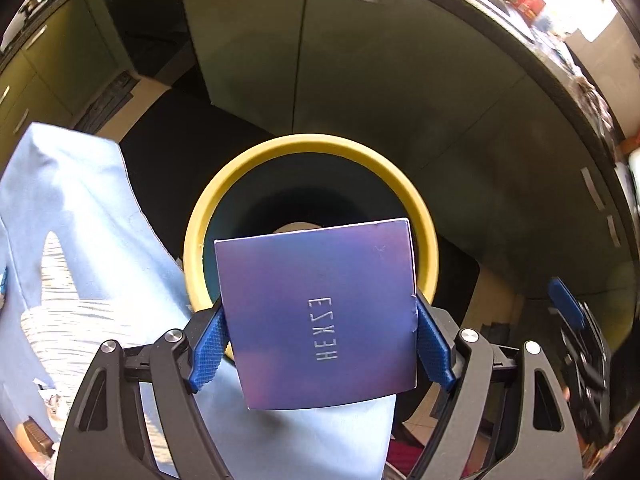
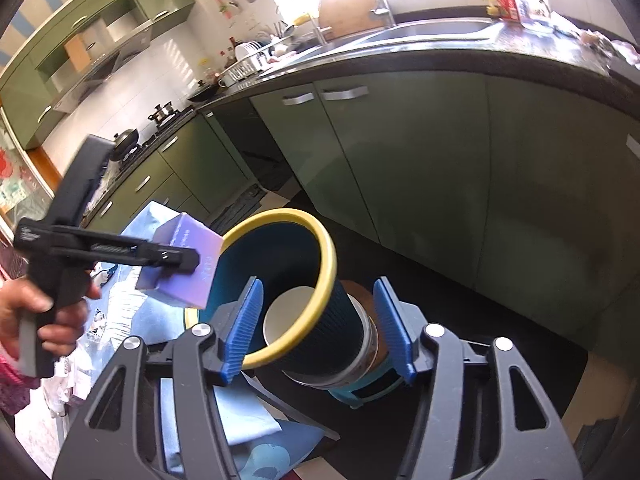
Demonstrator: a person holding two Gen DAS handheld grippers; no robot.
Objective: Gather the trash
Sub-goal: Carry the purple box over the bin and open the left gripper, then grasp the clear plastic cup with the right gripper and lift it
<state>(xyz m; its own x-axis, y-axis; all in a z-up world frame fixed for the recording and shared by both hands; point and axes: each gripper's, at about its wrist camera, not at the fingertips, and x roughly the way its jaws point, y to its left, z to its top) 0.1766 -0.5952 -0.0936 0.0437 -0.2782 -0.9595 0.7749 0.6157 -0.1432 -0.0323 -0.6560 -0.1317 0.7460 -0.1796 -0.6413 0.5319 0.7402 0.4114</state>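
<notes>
Now the left gripper (image 1: 318,344) is clamped on the purple box (image 1: 320,312) by its two side edges and holds it just ahead of and above the yellow-rimmed bin (image 1: 308,148), whose open mouth lies straight beyond the blue pads. By my reading, the step in hand is the drop: the box must clear the near rim before the jaws let go. Meanwhile the right gripper (image 2: 320,328) stands apart, grasping nothing, with the bin between its fingers and a paper cup (image 2: 288,312) already lying inside.

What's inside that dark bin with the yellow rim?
A pale paper cup lies inside the bin, near the bottom. From the left wrist view, the purple box held in the left gripper covers most of the opening, so anything deeper stays hidden.
</notes>
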